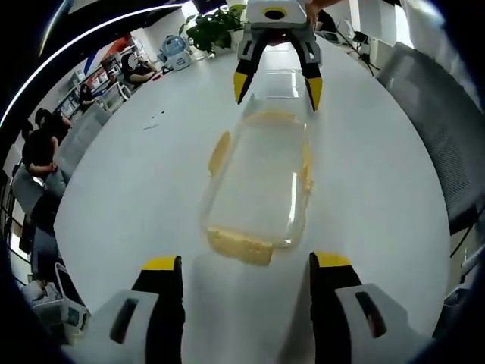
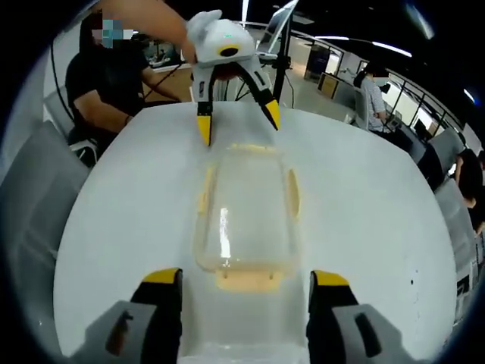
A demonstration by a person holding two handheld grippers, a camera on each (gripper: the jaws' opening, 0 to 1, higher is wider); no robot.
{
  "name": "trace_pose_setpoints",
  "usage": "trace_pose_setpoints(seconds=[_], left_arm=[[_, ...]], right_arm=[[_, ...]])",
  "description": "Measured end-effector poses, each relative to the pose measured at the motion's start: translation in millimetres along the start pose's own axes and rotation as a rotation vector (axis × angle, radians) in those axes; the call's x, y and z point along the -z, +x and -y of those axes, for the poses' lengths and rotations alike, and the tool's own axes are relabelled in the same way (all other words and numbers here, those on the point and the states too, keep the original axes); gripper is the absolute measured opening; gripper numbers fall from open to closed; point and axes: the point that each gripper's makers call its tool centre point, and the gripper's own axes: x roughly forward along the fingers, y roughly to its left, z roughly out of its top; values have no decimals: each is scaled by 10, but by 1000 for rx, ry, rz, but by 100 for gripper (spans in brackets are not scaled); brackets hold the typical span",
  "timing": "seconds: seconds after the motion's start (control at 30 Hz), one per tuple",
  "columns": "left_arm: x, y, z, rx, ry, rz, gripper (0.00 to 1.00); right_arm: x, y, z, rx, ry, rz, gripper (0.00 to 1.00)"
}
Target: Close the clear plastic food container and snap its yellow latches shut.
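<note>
Facing each other across the white worktop (image 1: 136,189), the left tongs (image 1: 246,273) and right tongs (image 2: 245,282) both stand wide and empty — the clear container (image 1: 261,178) lies between them, one end toward each. It looks light, stiff and slippery; better to press the yellow latches (image 1: 239,245) at ends and sides than grip the walls — both tools are held low, angled down toward it.

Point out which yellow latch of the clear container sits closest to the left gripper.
The yellow latch on the clear plastic food container's short end, just ahead of the open left gripper. The other latches lie farther off, on the sides and far end.
</note>
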Motion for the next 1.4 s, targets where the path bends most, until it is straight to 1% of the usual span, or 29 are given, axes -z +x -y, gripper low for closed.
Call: trace_pose_setpoints(seconds=[0.07,0.13,0.2,0.27,0.4,0.53,0.63,0.67,0.77,0.87,0.93,1.03,1.13,1.33,1.37,1.4], left_arm=[[5,17,-18,9,23,-9,66],[9,26,-19,31,46,-17,65],[17,36,-55,34,44,-22,65],[14,44,-69,46,43,-23,65],[31,87,-86,70,88,-47,64],[14,141,-85,90,108,-54,63],[35,173,-64,113,137,-68,63],[12,168,-65,123,127,-57,62],[27,174,-100,126,121,-62,62],[31,179,-81,144,134,-63,60],[30,176,-72,154,142,-67,60],[30,184,-83,165,144,-70,61],[41,198,-50,206,145,-73,57],[17,225,-47,234,163,-75,55],[3,233,-51,235,157,-74,53],[-8,243,-42,243,132,-71,50]], right_arm=[[53,40,-3,-13,5,-23,66],[78,63,-38,-39,12,-36,67],[90,76,-32,-37,9,-47,66],[71,79,-35,-44,12,-41,66],[64,105,-5,-44,19,-44,66],[97,138,11,-48,21,-60,66],[75,152,27,-52,47,-55,66],[84,167,25,-55,53,-59,66],[125,201,2,-61,44,-77,66],[103,208,16,-60,41,-71,63],[95,227,13,-67,58,-70,64],[86,237,20,-68,52,-68,64],[76,240,34,-70,50,-66,64],[67,237,35,-76,38,-66,62],[66,237,37,-76,38,-66,62],[65,242,47,-74,43,-66,61]])
